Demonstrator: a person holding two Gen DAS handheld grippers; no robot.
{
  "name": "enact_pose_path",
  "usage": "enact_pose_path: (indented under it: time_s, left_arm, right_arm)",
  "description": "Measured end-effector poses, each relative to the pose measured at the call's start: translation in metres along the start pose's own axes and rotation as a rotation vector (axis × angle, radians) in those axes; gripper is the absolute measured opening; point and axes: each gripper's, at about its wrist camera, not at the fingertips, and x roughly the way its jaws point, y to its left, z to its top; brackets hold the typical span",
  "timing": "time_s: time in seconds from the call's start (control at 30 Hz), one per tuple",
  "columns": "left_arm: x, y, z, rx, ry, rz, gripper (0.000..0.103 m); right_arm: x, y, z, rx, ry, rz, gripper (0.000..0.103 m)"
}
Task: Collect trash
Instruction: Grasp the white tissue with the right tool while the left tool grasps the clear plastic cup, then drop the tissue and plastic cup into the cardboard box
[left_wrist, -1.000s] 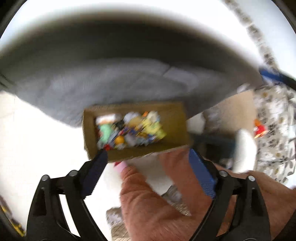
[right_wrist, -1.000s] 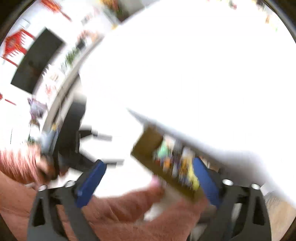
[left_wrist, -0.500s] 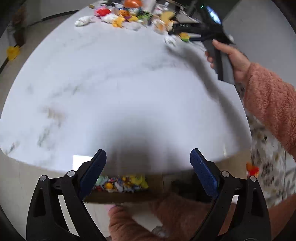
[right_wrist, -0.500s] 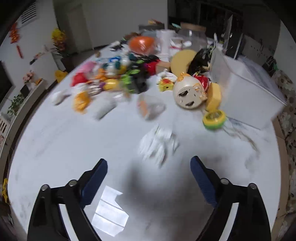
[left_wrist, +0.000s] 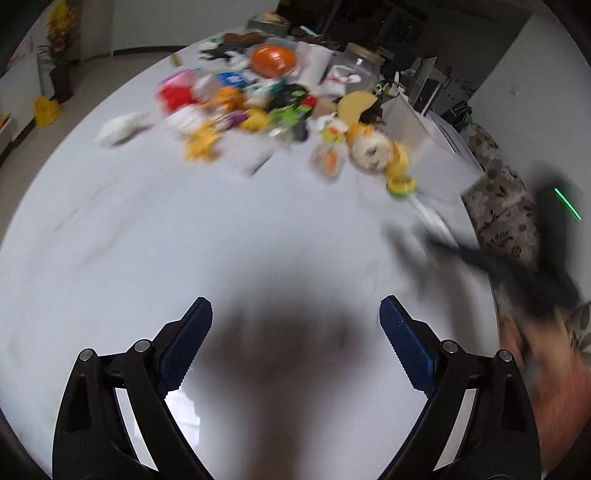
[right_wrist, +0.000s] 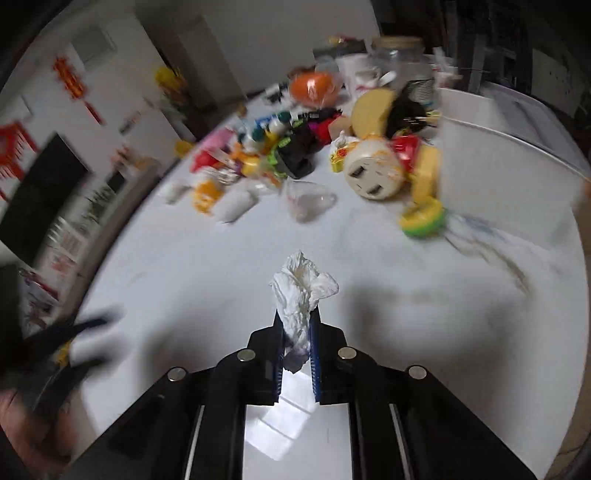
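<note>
My right gripper (right_wrist: 297, 325) is shut on a crumpled white tissue (right_wrist: 301, 286), which sticks up from between the blue pads above the white marble table (right_wrist: 184, 280). My left gripper (left_wrist: 295, 325) is open and empty over the near part of the table (left_wrist: 184, 240). In the left wrist view the right gripper (left_wrist: 517, 266) shows as a dark blur at the right edge. In the right wrist view the left gripper (right_wrist: 55, 343) shows blurred at the lower left. A heap of toys and wrappers (left_wrist: 258, 107) lies at the far side.
A white box (right_wrist: 509, 147) stands at the far right of the table, with a round cream toy (right_wrist: 373, 173) and a yellow-green ring (right_wrist: 421, 218) beside it. A clear plastic wrapper (right_wrist: 306, 199) lies mid-table. A glass jar (left_wrist: 358, 66) stands at the back. A floral chair (left_wrist: 498, 206) is right of the table.
The right gripper has closed on the white tissue that lay on the table and holds it. The left gripper has swung up from the box of trash below the table edge to over the tabletop.
</note>
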Motion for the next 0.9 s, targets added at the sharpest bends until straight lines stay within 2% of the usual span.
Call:
enact_pose_path:
  time_s: [0.07,0.13,0.23,0.3,0.4,0.43,0.47,0.5,0.53,0.57,0.63,0.7,0.77,0.83,0.9]
  left_arm:
    - [0.032,-0.011,0.027,0.024,-0.011,-0.026,0.090]
    - [0.070,-0.019,0.053,0.019,0.016,-0.032,0.090]
    - [0.110,-0.028,0.082,-0.007,0.033,0.010,0.090]
    - [0.127,-0.035,0.097,-0.008,0.016,0.053,0.090]
    - [0.148,-0.041,0.111,-0.002,0.040,0.112,0.089]
    - [0.157,-0.044,0.117,0.013,0.051,0.128,0.088]
    - [0.161,-0.048,0.120,0.037,0.056,0.154,0.078]
    - [0.162,-0.051,0.122,0.068,0.052,0.187,0.061]
    - [0.163,-0.051,0.124,0.084,0.053,0.211,0.052]
    - [0.162,-0.049,0.126,0.084,0.060,0.208,0.047]
    - [0.157,-0.041,0.127,0.057,0.074,0.153,0.047]
    - [0.148,-0.033,0.123,0.050,0.079,0.143,0.047]
    - [0.131,-0.028,0.116,0.049,0.067,0.096,0.047]
    - [0.105,-0.023,0.104,0.065,0.052,0.043,0.047]
    - [0.062,-0.019,0.077,0.089,0.039,-0.019,0.047]
  right_arm:
    - [-0.030,-0.004,-0.027,0.014,-0.017,0.013,0.012]
    - [-0.046,-0.012,-0.047,0.036,-0.018,0.025,0.012]
    - [-0.065,-0.019,-0.078,0.090,-0.025,0.037,0.013]
    - [-0.069,-0.023,-0.088,0.109,-0.026,0.046,0.013]
    - [-0.071,-0.024,-0.096,0.124,-0.034,0.059,0.013]
    - [-0.069,-0.024,-0.096,0.124,-0.036,0.055,0.014]
    - [-0.068,-0.023,-0.096,0.127,-0.038,0.052,0.014]
    - [-0.067,-0.022,-0.097,0.128,-0.038,0.059,0.014]
    - [-0.068,-0.020,-0.097,0.128,-0.043,0.058,0.014]
    - [-0.069,-0.019,-0.097,0.128,-0.048,0.059,0.014]
    - [-0.068,-0.016,-0.096,0.121,-0.050,0.060,0.014]
    - [-0.066,-0.012,-0.094,0.127,-0.051,0.077,0.014]
    - [-0.063,-0.007,-0.091,0.119,-0.056,0.073,0.014]
    - [-0.064,0.006,-0.089,0.099,-0.059,0.075,0.014]
    - [-0.063,0.021,-0.090,0.075,-0.053,0.074,0.014]
